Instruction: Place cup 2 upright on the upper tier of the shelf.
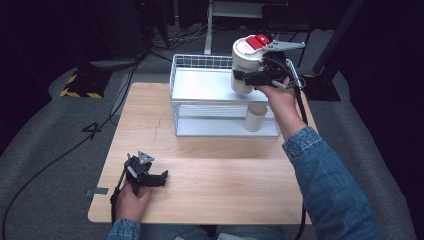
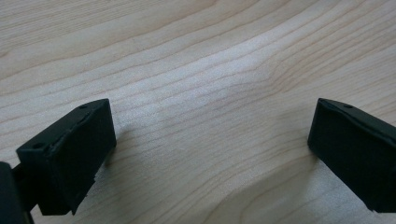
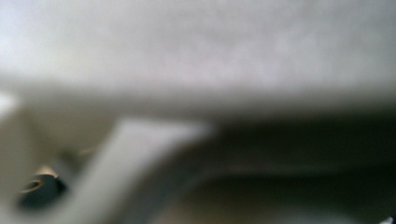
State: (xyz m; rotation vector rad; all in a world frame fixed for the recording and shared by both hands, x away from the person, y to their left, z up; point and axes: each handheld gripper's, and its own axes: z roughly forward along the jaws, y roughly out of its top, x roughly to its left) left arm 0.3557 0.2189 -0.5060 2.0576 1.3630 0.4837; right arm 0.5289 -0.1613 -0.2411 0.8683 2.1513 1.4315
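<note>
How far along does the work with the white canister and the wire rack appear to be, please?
Done: a beige cylindrical cup stands on the white wire rack's lower shelf. In hand: the right gripper holds the white red-lidded canister above the upper shelf. Left: setting it down. The left gripper rests open on the wooden table.

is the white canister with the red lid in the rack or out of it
Out. The right gripper holds the white canister upright in the air above the wire rack's upper shelf, its base clear of the shelf.

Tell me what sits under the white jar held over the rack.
Below the white jar in the right gripper lies the rack's top shelf; a beige cup stands lower down. The jar's underside is hidden.
</note>
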